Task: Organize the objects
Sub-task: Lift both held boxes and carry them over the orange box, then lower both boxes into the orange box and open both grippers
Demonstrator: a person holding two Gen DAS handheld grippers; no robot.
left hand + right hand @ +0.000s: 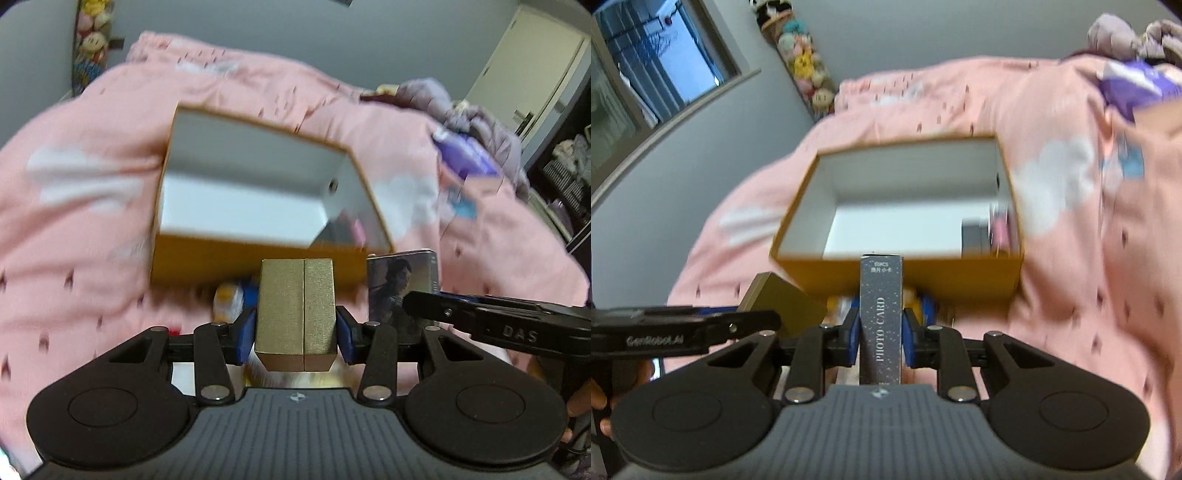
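the left gripper [295, 325] is clamped on a pair of gold boxes [295, 314], 2 slim boxes pressed side by side, with a blue pad tight against each outer face. they stand upright between the fingers, lifted clear of the bedding.

the right gripper [881, 332] has a grey photo card box [881, 317] between its blue pads, narrow edge facing the camera with "photo card" printed along it. the pads press on both of its sides. from the left wrist view the same box [400, 288] shows its printed front, just beside the gold pair, with the right tool's black finger crossing in front of it.

ahead of both tools sits an open orange box [901, 273] with a white inside, resting on a pink duvet [1071, 295] patterned with small dark marks and white clouds. a few small items [990, 232] lie against its right inner wall, dark grey and pink, too blurred to name. between the orange box and the grippers, some yellow and blue things [232, 299] lie on the duvet, also too blurred to make out.

both held boxes hang near the orange box's front wall, not inside it.

a row of plush toys [809, 70] hangs on the grey wall behind the bed, and a window [646, 66] shows on the left of the right wrist view.
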